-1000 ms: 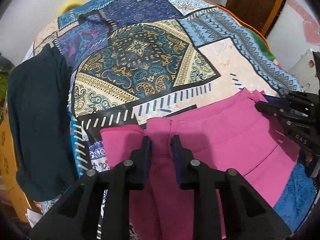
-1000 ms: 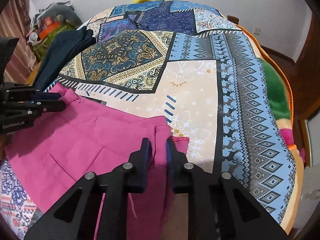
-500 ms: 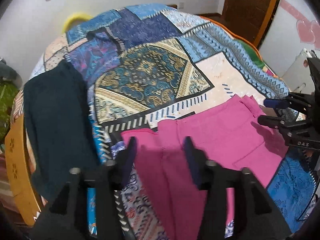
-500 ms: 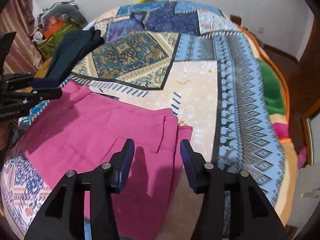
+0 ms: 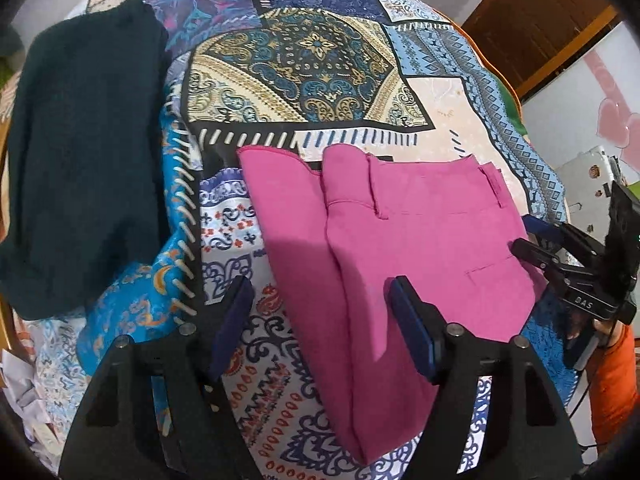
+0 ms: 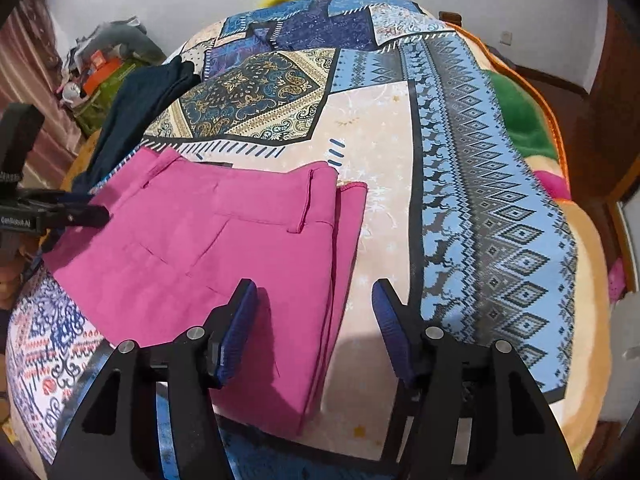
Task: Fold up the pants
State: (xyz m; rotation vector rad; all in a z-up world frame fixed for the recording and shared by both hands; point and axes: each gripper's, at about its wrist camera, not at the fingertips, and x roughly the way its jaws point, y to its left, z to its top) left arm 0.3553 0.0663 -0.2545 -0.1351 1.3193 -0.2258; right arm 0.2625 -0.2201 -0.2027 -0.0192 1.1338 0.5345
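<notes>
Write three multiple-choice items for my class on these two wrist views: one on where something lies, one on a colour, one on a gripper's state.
1. Where does the dark garment lie?
A. left of the pants
B. on top of the pants
C. right of the pants

2. What colour are the pants?
A. green
B. pink
C. white

3. How does the left gripper stand?
A. shut on the pants
B. open
C. shut on the bedspread

Key: 1 A, it rests apart on the bedspread; 2 B, plain in both views; 3 B, its fingers stand spread, holding nothing.
</notes>
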